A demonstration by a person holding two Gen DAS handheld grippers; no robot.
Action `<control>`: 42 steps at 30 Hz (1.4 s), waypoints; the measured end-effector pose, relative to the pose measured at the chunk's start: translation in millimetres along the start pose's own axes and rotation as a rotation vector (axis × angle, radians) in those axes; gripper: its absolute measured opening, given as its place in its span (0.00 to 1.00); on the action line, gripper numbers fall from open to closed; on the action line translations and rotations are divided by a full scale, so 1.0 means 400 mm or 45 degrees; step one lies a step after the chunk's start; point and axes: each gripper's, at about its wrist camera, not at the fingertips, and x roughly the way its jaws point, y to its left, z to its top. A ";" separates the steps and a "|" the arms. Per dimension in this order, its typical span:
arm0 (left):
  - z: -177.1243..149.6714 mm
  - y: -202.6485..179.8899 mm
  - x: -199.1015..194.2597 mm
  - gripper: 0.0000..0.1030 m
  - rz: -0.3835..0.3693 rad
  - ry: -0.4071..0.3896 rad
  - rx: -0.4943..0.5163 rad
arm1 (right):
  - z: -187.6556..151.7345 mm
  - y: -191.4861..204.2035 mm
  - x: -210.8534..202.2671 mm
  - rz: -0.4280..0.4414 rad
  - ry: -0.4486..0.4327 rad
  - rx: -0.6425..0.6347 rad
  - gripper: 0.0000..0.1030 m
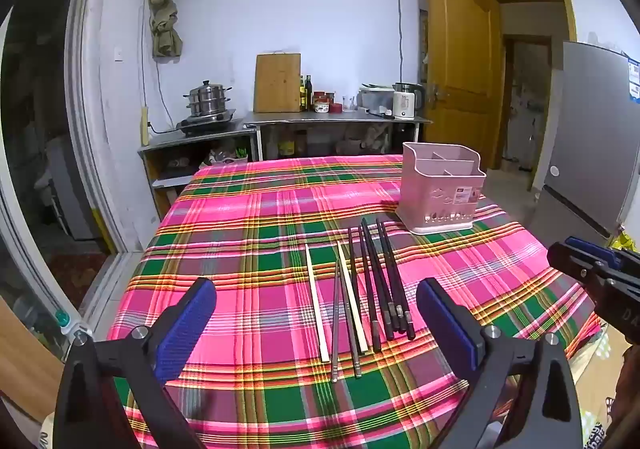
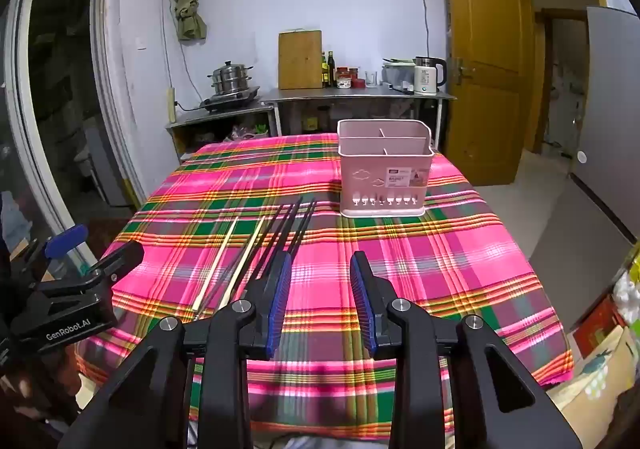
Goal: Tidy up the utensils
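Left gripper (image 1: pixel 316 313) spread wide and empty above the plaid tablecloth (image 1: pixel 248 209), chopsticks (image 1: pixel 360 289) lying side by side between its fingers, pink utensil holder (image 1: pixel 442 189) standing behind them, right gripper (image 2: pixel 320 285) narrower, empty

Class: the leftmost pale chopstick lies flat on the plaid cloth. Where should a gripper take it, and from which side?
Grip the pale chopstick near mid-length, descending from above with jaws across its width. It lies flat and apart from its neighbours, so both sides look free for the fingers.
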 end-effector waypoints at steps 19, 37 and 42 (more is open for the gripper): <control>0.004 -0.007 -0.006 0.98 0.002 0.007 0.003 | -0.007 0.003 0.001 0.003 0.004 -0.003 0.31; 0.002 -0.003 -0.002 0.98 -0.002 0.005 -0.001 | -0.008 0.009 0.004 -0.001 0.011 -0.009 0.31; 0.002 -0.003 -0.003 0.98 -0.002 0.007 -0.002 | -0.008 0.010 0.004 -0.002 0.012 -0.009 0.31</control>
